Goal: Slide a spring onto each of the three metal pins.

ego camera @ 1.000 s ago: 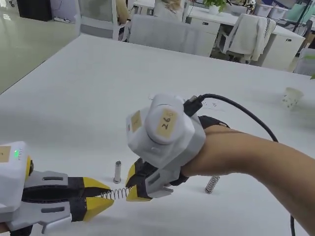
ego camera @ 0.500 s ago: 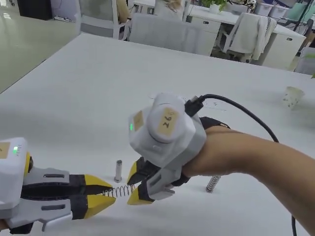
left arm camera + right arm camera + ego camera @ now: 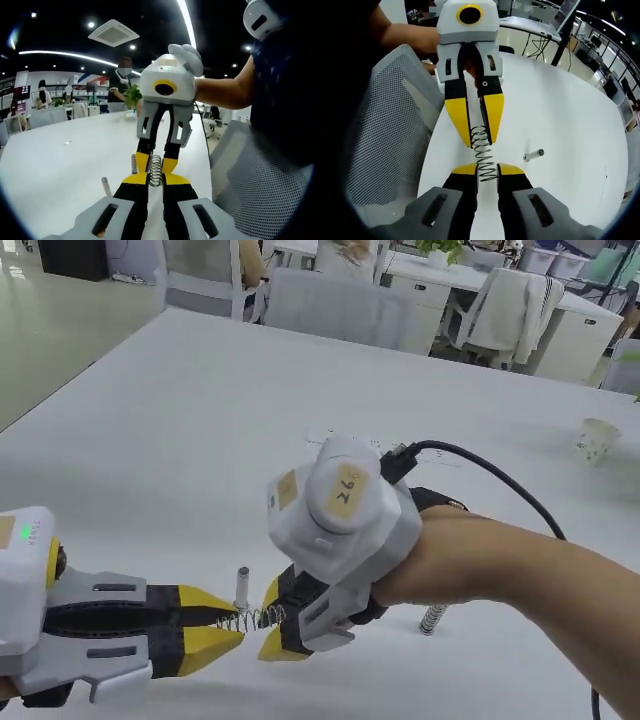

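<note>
Cup: one paper cup [image 3: 594, 438] at the far right of the white surface [image 3: 200, 420], well apart from the work. Its inside is not visible from the head view.

Hard to read: in the head view the right claw's [image 3: 487, 170] jaws are largely covered by its own white housing and the hand. The loose spring [image 3: 432, 619] lies on the surface, its upper end at the edge of the forearm [image 3: 500, 570]. Whether the pin's foot is fixed to the surface cannot be told.

Held spring [image 3: 484, 152]: short bare-metal coil with open turns, off the surface, spanning the gap between the two claws, which face each other tip to tip.

Left claw [image 3: 155, 180]: clenched on one end of the held spring, between yellow tips.

Right claw: clenched on the other end, the coil entering between its yellow tips.

Pin [image 3: 241, 587]: short grey metal cylinder, upright, shaft bare. It is just behind the held spring in the head view. Both gripper views show it near but apart from the coil.
</note>
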Demonstrator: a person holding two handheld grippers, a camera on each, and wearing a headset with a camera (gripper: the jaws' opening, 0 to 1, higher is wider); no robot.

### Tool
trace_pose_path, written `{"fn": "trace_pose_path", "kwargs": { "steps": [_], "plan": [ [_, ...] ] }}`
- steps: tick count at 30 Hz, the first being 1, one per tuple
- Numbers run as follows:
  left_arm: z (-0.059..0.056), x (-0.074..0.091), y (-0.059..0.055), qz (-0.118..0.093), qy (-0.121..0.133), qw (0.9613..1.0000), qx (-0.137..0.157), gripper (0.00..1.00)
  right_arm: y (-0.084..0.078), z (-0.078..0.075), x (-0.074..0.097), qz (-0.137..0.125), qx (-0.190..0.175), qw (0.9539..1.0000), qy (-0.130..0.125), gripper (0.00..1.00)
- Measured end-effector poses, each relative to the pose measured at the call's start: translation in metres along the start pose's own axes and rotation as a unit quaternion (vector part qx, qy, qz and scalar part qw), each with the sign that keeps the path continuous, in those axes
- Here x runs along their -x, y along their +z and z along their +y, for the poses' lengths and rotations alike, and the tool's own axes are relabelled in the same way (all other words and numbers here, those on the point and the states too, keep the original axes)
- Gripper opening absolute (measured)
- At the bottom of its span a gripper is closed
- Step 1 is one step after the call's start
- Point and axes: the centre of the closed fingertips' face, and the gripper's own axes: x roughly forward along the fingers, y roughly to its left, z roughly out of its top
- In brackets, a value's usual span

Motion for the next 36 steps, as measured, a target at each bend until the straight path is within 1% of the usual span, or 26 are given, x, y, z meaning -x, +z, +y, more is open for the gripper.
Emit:
{"fn": "trace_pose_path", "kwargs": {
  "steps": [9, 13, 16, 17, 18, 21, 25, 30, 36],
  "plan": [
    [0.000, -0.001, -0.001, 0.001, 0.001, 1.0000, 0.001, 0.02, 0.000, 0.000, 0.001, 0.000, 0.004, 1.0000, -0.001, 0.10],
    [0.002, -0.001, -0.005, 0.008, 0.004, 1.0000, -0.002, 0.02, 0.002, -0.001, 0.004, -0.002, 0.008, 0.9999, -0.006, 0.09],
    [0.003, -0.001, -0.009, 0.016, 0.008, 0.9998, -0.005, 0.03, 0.009, 0.000, 0.007, -0.012, 0.007, 0.9999, -0.005, 0.09],
    [0.004, -0.002, -0.012, 0.025, 0.010, 0.9996, -0.010, 0.02, 0.012, 0.001, 0.009, -0.020, 0.004, 0.9998, -0.004, 0.09],
    [0.004, -0.002, -0.013, 0.024, 0.011, 0.9996, -0.009, 0.02, 0.015, 0.002, 0.010, -0.025, 0.004, 0.9997, -0.003, 0.09],
    [0.004, -0.003, -0.013, 0.025, 0.010, 0.9996, -0.009, 0.02, 0.016, 0.004, 0.010, -0.020, 0.012, 0.9997, -0.006, 0.09],
    [0.003, -0.004, -0.015, 0.029, 0.008, 0.9995, -0.010, 0.02, 0.022, 0.005, 0.012, -0.027, 0.013, 0.9995, -0.003, 0.09],
    [0.003, -0.004, -0.013, 0.025, 0.008, 0.9996, -0.011, 0.02, 0.022, 0.005, 0.013, -0.017, 0.026, 0.9995, -0.007, 0.09],
    [0.001, -0.004, -0.011, 0.027, 0.006, 0.9994, -0.019, 0.02, 0.023, 0.005, 0.015, -0.013, 0.027, 0.9995, -0.003, 0.09]
  ]
}}
